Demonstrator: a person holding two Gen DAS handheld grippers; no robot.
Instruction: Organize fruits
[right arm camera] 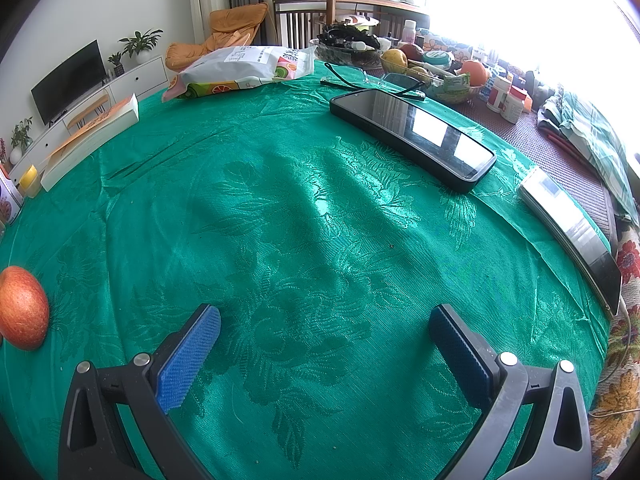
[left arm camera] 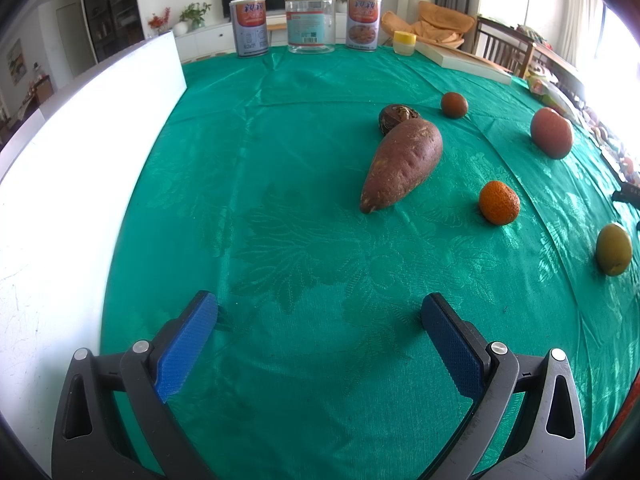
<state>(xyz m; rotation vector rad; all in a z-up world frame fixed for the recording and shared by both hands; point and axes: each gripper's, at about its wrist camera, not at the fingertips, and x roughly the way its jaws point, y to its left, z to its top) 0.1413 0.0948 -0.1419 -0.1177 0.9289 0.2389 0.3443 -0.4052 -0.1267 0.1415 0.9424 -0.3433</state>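
Lying sweet potato [left arm camera: 402,164], pointed tip toward left tongs [left arm camera: 320,312].

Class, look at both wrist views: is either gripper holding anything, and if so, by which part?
Nothing is held. The left gripper and right gripper both stand open over the green tablecloth, with no fruit between their fingers.

On the counter [left arm camera: 304,168], a sweet potato [left arm camera: 402,164] lies just before a small round fruit [left arm camera: 394,117]. A tangerine [left arm camera: 499,202] sits to its right, an apple [left arm camera: 551,133] farther right, three jars [left arm camera: 310,22] behind.
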